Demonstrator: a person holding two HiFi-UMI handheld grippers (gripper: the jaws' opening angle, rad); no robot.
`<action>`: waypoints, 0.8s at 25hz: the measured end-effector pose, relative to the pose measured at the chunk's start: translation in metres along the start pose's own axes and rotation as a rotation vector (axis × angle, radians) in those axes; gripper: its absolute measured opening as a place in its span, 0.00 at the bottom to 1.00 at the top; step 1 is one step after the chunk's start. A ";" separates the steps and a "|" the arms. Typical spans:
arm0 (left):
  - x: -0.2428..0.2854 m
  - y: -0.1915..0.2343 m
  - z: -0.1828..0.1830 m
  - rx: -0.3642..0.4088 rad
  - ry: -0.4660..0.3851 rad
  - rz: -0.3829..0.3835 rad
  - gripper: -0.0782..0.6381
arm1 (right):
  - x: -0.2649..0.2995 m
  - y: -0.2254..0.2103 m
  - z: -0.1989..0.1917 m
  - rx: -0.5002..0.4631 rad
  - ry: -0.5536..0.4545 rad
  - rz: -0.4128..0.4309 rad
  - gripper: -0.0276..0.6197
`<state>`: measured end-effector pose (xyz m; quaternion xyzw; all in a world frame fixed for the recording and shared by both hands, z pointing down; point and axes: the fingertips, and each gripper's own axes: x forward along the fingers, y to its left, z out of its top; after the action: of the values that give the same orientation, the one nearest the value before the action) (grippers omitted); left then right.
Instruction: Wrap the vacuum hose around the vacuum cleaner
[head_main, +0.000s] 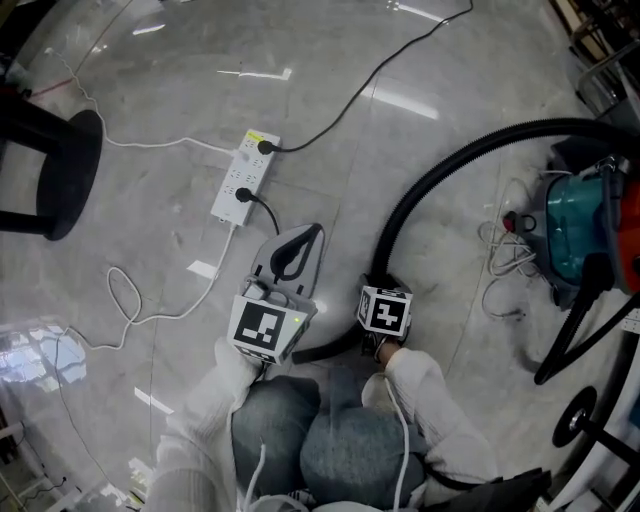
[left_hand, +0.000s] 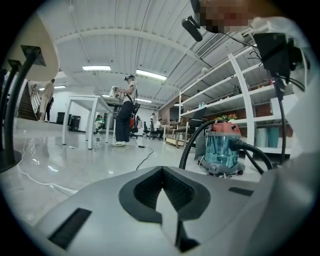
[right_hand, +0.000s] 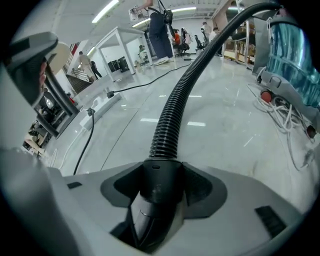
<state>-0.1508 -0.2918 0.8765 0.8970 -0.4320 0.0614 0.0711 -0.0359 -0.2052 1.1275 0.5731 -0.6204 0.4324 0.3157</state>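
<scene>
The teal-and-red vacuum cleaner (head_main: 572, 228) (left_hand: 222, 147) (right_hand: 295, 60) stands on the floor at the right. Its black ribbed hose (head_main: 450, 165) (right_hand: 172, 107) arcs from it down to my right gripper (head_main: 382, 288) (right_hand: 162, 172). That gripper points steeply down, and the hose's smooth black end cuff (right_hand: 161, 185) lies between its widely spread jaws. I see no pads pressing on the cuff. My left gripper (head_main: 305, 240) (left_hand: 161, 175) hovers just above the floor to the left, almost level. Its tips meet and nothing is between them.
A white power strip (head_main: 243, 178) with black plugs lies ahead of the left gripper, and a thin white cable (head_main: 125, 300) loops to the left. Loose white cord (head_main: 505, 262) lies by the vacuum. A black stool base (head_main: 60, 170) sits far left, black stand legs (head_main: 585, 325) at the right.
</scene>
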 end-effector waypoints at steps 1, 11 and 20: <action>-0.002 0.000 -0.001 -0.003 0.009 0.000 0.11 | 0.000 -0.001 0.000 0.001 -0.003 -0.001 0.39; -0.007 0.010 0.022 0.029 -0.037 0.035 0.11 | -0.042 0.014 0.068 -0.104 -0.156 0.062 0.40; -0.010 0.012 0.155 -0.015 -0.061 0.113 0.11 | -0.204 0.051 0.215 -0.159 -0.437 0.198 0.40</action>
<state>-0.1592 -0.3193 0.7232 0.8721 -0.4843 0.0349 0.0610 -0.0349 -0.3104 0.8461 0.5626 -0.7591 0.2770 0.1745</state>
